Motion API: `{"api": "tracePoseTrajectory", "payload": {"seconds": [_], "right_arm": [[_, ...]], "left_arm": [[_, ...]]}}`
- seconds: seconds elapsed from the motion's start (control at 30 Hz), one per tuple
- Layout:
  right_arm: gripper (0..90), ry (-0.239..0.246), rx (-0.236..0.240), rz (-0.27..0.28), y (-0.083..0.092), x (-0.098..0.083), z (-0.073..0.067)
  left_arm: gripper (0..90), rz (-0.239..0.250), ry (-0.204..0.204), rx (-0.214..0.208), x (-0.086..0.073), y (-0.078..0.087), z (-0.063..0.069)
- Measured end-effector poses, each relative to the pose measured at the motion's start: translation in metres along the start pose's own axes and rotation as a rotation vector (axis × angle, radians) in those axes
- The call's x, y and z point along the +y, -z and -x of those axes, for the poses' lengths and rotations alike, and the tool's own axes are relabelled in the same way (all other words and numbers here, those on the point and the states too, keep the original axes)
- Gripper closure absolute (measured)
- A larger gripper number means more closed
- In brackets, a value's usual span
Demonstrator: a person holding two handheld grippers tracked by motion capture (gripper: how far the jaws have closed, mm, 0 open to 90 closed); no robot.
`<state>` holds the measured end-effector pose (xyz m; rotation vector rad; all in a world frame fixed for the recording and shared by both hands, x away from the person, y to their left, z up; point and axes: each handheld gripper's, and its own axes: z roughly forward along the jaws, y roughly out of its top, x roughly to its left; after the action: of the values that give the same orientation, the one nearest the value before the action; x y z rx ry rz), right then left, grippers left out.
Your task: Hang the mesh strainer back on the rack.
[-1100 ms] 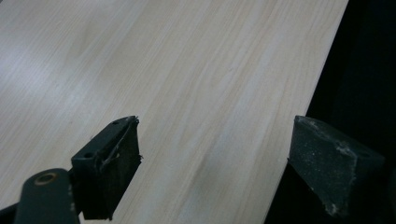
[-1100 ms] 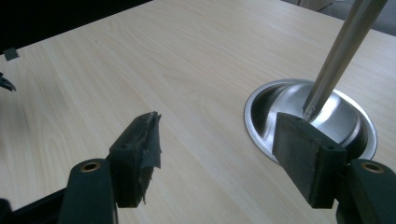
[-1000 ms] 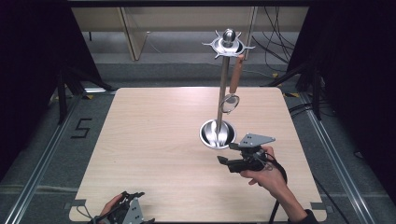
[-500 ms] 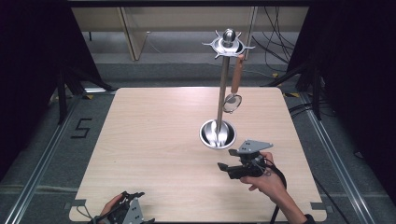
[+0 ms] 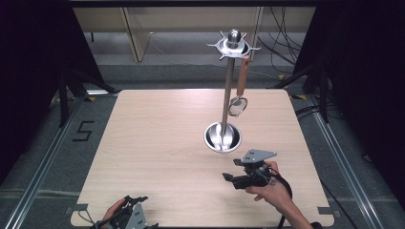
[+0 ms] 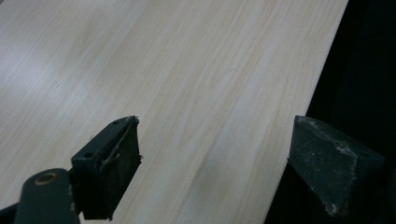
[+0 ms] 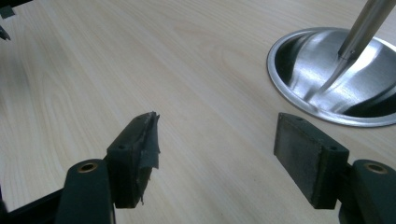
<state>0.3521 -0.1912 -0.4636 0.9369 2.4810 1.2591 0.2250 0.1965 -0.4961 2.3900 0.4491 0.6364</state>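
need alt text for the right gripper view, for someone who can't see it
The right gripper hangs over a pale wooden table, its two black jaws wide apart with nothing between them. At upper right sits the round shiny metal base of a stand, with a slim metal pole rising out of it.

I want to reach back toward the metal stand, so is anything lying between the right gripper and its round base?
Nothing visible. Bare table lies between the right gripper, jaws open, and the stand's base. The hanging strainer sits beyond the base.
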Motion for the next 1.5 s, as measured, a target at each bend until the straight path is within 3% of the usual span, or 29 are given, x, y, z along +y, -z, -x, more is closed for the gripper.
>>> {"api": "tracePoseTrajectory", "payload": {"seconds": [0.43, 0.47, 0.53, 0.63, 0.73, 0.77, 0.83, 0.87, 1.07, 1.1, 1.13, 1.33, 1.37, 1.5], "right_arm": [[31.6, -0.001, -0.006, -0.008, 0.002, -0.013, 0.000], [31.6, -0.027, -0.003, -0.012, 0.003, -0.014, -0.002], [31.5, -0.002, 0.004, -0.014, 0.003, -0.016, 0.000], [31.5, -0.019, -0.006, -0.016, 0.004, -0.019, -0.001], [31.4, -0.028, 0.004, -0.032, 0.005, -0.021, -0.002], [31.4, -0.009, 0.012, -0.019, 0.004, -0.022, -0.001], [31.4, -0.021, -0.003, -0.021, 0.006, -0.023, -0.002], [31.4, -0.026, 0.013, -0.027, 0.005, -0.024, -0.002], [31.3, -0.002, 0.009, -0.026, 0.007, -0.028, -0.003], [31.3, -0.042, 0.006, -0.038, 0.008, -0.029, -0.006], [31.3, -0.018, 0.008, -0.030, 0.008, -0.029, -0.005], [31.3, -0.017, 0.009, -0.030, 0.009, -0.033, -0.007], [31.2, -0.006, 0.029, -0.036, 0.009, -0.033, -0.007], [31.2, -0.013, 0.010, -0.037, 0.011, -0.035, -0.007]], "left_arm": [[15.8, -0.002, -0.001, 0.001, 0.000, 0.000, 0.000], [15.8, -0.002, -0.001, 0.001, 0.000, 0.000, 0.000], [15.8, 0.002, 0.005, -0.005, 0.000, 0.000, 0.001], [15.7, -0.006, -0.004, 0.003, 0.000, 0.000, 0.000], [15.8, -0.013, -0.004, -0.014, 0.000, 0.001, -0.001], [15.8, -0.013, -0.004, -0.014, 0.000, 0.001, -0.001], [15.8, -0.013, -0.004, -0.014, 0.000, 0.001, -0.001], [15.8, -0.008, -0.003, -0.011, 0.000, 0.001, 0.000], [15.8, -0.014, -0.004, -0.015, 0.000, 0.001, 0.000], [15.8, -0.013, -0.003, -0.015, 0.000, 0.001, 0.000], [15.7, -0.004, -0.003, 0.013, 0.000, -0.001, 0.001], [15.8, -0.006, -0.004, 0.004, 0.000, 0.000, 0.000], [15.8, -0.006, -0.004, 0.003, 0.000, 0.000, 0.000], [15.8, -0.006, -0.004, 0.004, 0.000, 0.000, 0.000]]}}
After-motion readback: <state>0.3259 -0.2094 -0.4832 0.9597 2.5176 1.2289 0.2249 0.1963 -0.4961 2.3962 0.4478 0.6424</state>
